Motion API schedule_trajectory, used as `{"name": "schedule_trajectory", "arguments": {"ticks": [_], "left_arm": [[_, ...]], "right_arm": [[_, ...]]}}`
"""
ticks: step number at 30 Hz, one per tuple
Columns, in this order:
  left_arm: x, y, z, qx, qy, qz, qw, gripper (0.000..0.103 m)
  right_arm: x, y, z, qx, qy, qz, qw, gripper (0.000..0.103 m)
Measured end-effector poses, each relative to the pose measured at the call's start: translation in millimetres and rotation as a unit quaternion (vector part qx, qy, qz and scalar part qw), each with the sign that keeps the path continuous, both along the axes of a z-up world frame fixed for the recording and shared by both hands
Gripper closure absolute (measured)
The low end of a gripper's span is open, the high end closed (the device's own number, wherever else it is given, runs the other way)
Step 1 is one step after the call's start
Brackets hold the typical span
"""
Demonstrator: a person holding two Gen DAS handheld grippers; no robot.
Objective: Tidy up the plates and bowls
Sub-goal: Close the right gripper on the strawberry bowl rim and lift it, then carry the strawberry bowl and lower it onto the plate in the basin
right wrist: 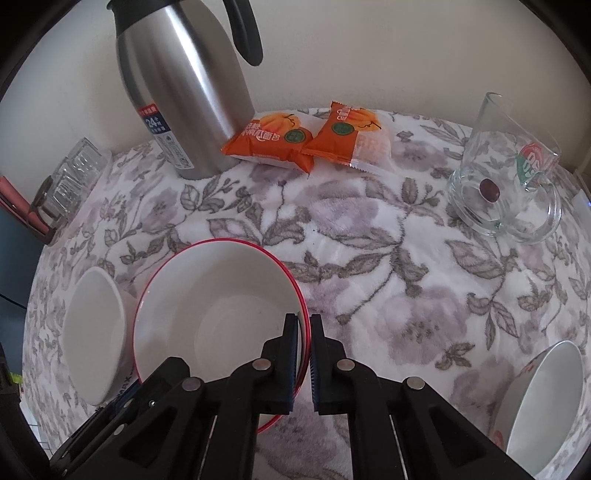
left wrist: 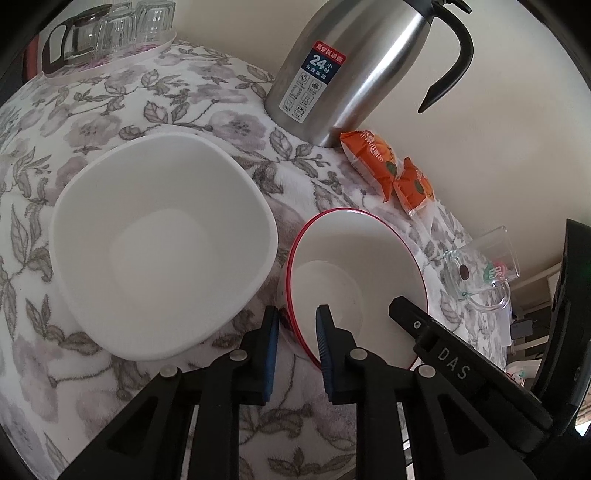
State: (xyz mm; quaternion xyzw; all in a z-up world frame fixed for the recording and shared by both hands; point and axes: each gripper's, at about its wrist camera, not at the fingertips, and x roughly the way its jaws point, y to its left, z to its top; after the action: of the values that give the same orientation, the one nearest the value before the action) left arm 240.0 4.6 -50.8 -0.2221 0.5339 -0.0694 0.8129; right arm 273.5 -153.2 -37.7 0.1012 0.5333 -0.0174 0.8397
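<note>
A red-rimmed white bowl (left wrist: pixel 354 266) (right wrist: pixel 221 302) sits on the floral cloth. A plain white squarish bowl (left wrist: pixel 162 240) (right wrist: pixel 92 332) sits just to its left. My left gripper (left wrist: pixel 297 314) straddles the red bowl's near-left rim, jaws a little apart, one finger inside and one outside. My right gripper (right wrist: pixel 303 321) is shut on the red bowl's right rim. Its black finger (left wrist: pixel 410 314) shows in the left wrist view over the bowl's right side. Another white bowl (right wrist: pixel 546 398) with a red pattern lies at the lower right of the right wrist view.
A steel thermos (left wrist: pixel 354 70) (right wrist: pixel 184 85) stands at the back by the wall. Two orange snack packets (left wrist: pixel 391 173) (right wrist: pixel 306 136) lie beside it. A glass mug (left wrist: pixel 480 266) (right wrist: pixel 506 181) stands to the right. Glasses and a glass pot on a tray (left wrist: pixel 110 33) are at the far left.
</note>
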Motion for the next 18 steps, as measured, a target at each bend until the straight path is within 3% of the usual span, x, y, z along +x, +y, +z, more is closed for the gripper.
{"name": "schedule_trajectory", "arguments": {"ticks": [8, 18], "left_arm": [[-5.8, -5.2, 9.7, -0.009, -0.008, -0.012, 0.9999, 0.082], [-35.0, -12.4, 64.1, -0.019, -0.05, -0.041, 0.9977, 0.082]], "right_arm": [[-13.0, -7.1, 17.9, -0.008, -0.017, -0.008, 1.0, 0.096], [-62.6, -22.8, 70.0, 0.014, -0.057, -0.042, 0.997, 0.095]]}}
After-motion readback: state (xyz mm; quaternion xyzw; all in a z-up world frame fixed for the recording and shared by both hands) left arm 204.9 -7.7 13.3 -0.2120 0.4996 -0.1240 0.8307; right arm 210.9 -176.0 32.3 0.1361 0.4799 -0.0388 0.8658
